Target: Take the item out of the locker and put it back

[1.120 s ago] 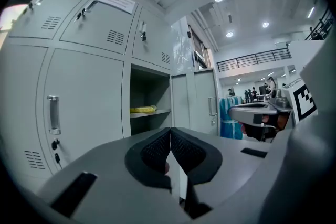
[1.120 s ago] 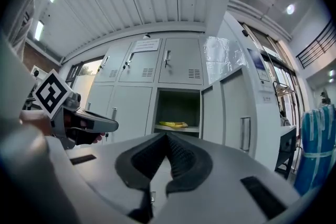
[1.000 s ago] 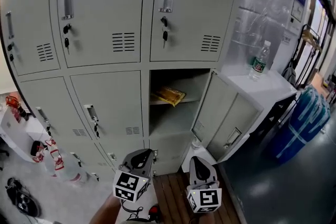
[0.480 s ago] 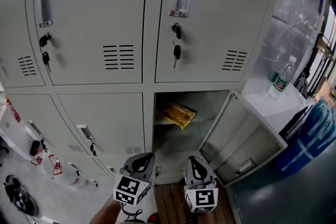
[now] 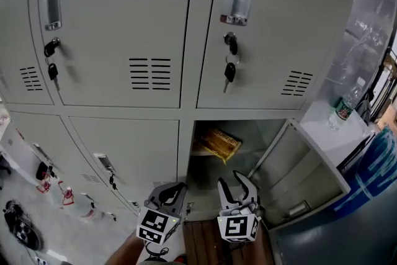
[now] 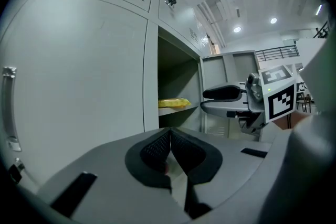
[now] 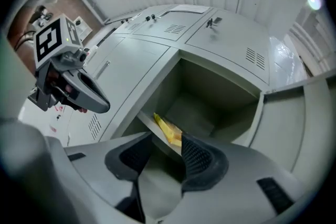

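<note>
A yellow packet (image 5: 218,143) lies on the shelf inside the open lower locker compartment (image 5: 248,133), whose door (image 5: 310,170) swings out to the right. My right gripper (image 5: 236,185) is just in front of the opening, below the shelf. Its jaws are opening and hold nothing. In the right gripper view the packet (image 7: 169,129) shows past the parted pads (image 7: 197,157). My left gripper (image 5: 175,188) hangs beside it, before the closed door to the left, and is shut and empty. In the left gripper view its pads (image 6: 157,147) meet, and the packet (image 6: 173,104) is well ahead.
Closed locker doors with handles and hanging keys (image 5: 229,71) fill the wall above and to the left. A water bottle (image 5: 343,105) stands on a white cabinet at right, above a blue bundle (image 5: 378,164). Wooden slats (image 5: 201,239) lie underfoot; clutter (image 5: 18,229) sits at the lower left.
The view has closed in on the lockers and both grippers are nearer the open compartment. The right gripper's jaws, together before, now stand apart.
</note>
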The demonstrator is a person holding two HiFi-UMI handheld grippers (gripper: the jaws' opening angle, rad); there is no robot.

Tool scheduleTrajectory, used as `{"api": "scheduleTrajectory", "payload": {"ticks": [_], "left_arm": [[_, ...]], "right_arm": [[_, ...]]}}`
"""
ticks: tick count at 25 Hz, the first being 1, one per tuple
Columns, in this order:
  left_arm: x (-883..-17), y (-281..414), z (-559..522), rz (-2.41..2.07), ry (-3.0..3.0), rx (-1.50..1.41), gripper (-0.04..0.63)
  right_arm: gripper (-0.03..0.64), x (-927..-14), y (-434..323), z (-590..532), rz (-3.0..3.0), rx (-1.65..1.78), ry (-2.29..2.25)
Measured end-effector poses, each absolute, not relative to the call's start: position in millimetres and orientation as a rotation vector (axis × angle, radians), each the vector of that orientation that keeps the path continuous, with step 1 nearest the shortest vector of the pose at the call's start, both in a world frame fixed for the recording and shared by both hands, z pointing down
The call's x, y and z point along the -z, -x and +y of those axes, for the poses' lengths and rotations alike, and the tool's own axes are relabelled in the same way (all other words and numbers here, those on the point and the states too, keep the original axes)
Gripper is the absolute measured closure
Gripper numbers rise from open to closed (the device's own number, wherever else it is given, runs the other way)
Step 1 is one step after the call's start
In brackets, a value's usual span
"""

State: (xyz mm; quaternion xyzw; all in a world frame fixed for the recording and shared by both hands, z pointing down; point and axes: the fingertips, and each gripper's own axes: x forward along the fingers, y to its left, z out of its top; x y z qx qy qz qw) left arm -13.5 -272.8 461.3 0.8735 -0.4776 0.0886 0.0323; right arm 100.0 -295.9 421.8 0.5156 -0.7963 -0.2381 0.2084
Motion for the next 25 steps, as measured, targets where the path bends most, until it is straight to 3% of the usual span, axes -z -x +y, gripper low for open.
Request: {"api": "scheduleTrajectory", "payload": {"ticks": [8, 25], "left_arm": [[-460, 24, -277, -1.492, -2.675, -0.257, 0.572], [-467, 37, -278, -1.495, -2.628, -0.26, 0.572]], "right_arm": [[0.338, -415, -83, -345, -2.103, 0.797, -1.316], [0.329, -449, -73, -396, -1.922, 0.859, -1.132]]}}
